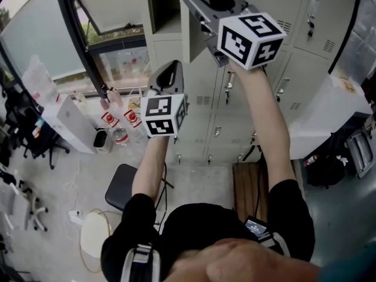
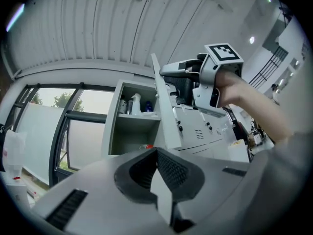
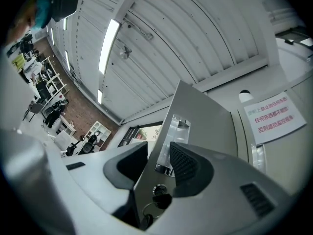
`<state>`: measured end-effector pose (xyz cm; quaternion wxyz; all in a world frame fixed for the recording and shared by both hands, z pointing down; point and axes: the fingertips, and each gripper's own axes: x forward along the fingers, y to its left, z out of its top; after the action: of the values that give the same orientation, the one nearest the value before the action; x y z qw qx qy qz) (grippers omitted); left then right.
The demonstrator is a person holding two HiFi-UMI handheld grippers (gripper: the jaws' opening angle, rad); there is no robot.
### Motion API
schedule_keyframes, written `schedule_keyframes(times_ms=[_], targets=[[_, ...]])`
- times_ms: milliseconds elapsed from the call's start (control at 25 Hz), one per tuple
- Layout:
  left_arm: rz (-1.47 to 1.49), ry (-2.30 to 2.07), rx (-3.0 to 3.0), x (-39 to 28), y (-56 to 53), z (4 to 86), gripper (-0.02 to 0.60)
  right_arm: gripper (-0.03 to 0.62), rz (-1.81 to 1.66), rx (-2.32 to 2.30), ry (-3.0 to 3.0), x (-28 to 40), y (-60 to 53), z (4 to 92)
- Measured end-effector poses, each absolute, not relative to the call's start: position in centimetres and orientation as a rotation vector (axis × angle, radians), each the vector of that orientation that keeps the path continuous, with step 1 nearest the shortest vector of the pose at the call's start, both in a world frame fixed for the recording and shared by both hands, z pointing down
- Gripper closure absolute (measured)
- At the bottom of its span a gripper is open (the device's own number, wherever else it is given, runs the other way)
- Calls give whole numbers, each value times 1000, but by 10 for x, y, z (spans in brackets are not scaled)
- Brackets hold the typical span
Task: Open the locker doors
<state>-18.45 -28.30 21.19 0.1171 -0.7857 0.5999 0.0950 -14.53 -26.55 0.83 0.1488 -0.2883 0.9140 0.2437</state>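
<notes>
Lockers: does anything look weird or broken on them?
Nothing looks broken. One top locker door stands swung open while the other lockers are shut, but only because the right claw is clamped on its edge. A key sits in its lock.

There are 2 grey two-jaw grippers, the left gripper (image 2: 157, 153) and the right gripper (image 3: 157, 166), each carrying 1 black-and-white marker cube (image 1: 251, 39). 1 pale-grey metal locker door (image 3: 205, 121) stands open. Below are 1 black padded stool (image 1: 120, 187) and 1 brown wooden bench (image 1: 247, 190).
</notes>
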Motion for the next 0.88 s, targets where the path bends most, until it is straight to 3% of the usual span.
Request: schedule_keyframes(times_ms=[880], targets=[[259,1420,-2468,-35,-259,199,572,453,746,-1005,2536,-18,-236,31]])
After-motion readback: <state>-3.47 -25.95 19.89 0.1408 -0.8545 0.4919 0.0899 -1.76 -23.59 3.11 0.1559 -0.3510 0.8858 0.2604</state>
